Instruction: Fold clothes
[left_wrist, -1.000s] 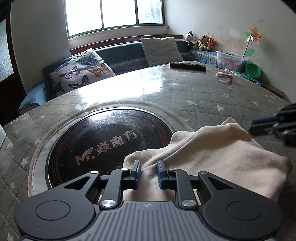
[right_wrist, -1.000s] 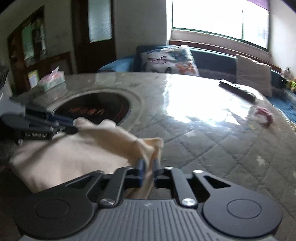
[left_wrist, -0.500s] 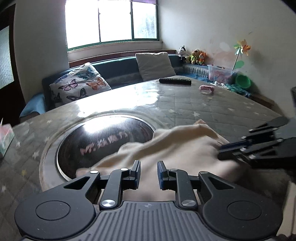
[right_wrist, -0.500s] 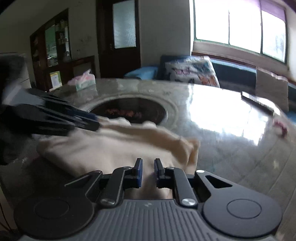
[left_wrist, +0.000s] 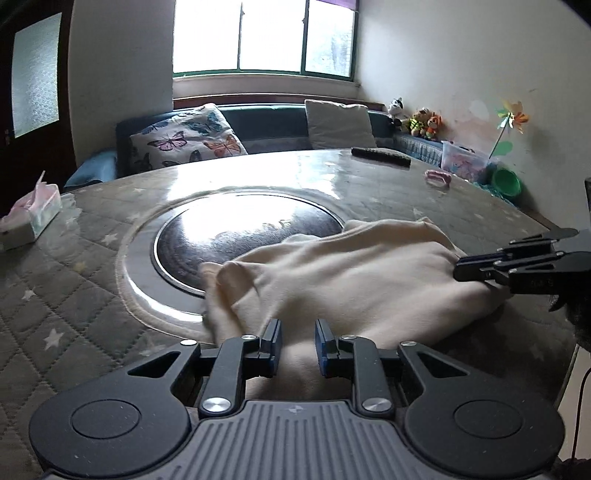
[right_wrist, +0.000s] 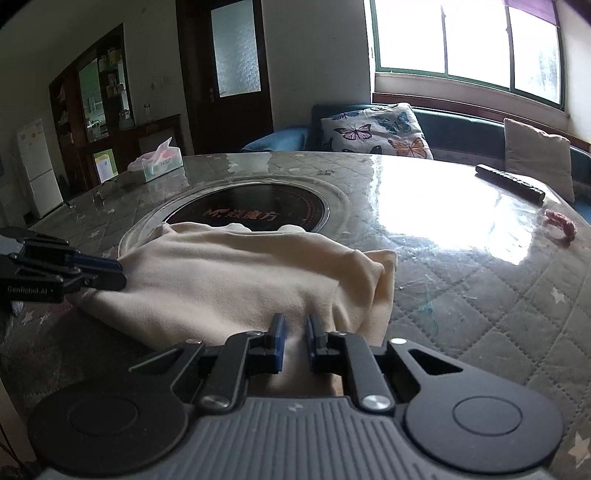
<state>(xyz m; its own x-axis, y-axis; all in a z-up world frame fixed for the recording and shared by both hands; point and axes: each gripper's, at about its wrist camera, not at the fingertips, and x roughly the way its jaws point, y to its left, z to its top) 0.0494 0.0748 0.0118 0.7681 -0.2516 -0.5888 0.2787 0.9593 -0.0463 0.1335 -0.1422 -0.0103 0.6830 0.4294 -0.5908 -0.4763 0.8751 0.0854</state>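
Note:
A cream garment (left_wrist: 354, 280) lies folded over in a loose heap at the near edge of the round table, partly over the black glass disc (left_wrist: 236, 236). It also shows in the right wrist view (right_wrist: 229, 280). My left gripper (left_wrist: 297, 343) is open, its fingers a small gap apart over the garment's near edge, holding nothing. My right gripper (right_wrist: 294, 341) is open too, just above the garment's near right part. Each gripper shows in the other's view: the right one (left_wrist: 517, 264) and the left one (right_wrist: 62, 271) at the garment's two ends.
The quilted table cover (left_wrist: 74, 295) runs under clear glass. A tissue box (left_wrist: 29, 218) stands at the left, a remote (left_wrist: 380, 157) and a pink hair tie (left_wrist: 437, 177) at the far right. A bench with cushions (left_wrist: 184, 140) lies behind the table.
Both grippers let go of the garment and drew back toward the table's near edge. The garment dropped into a flatter heap, with its left end now bunched by the disc.

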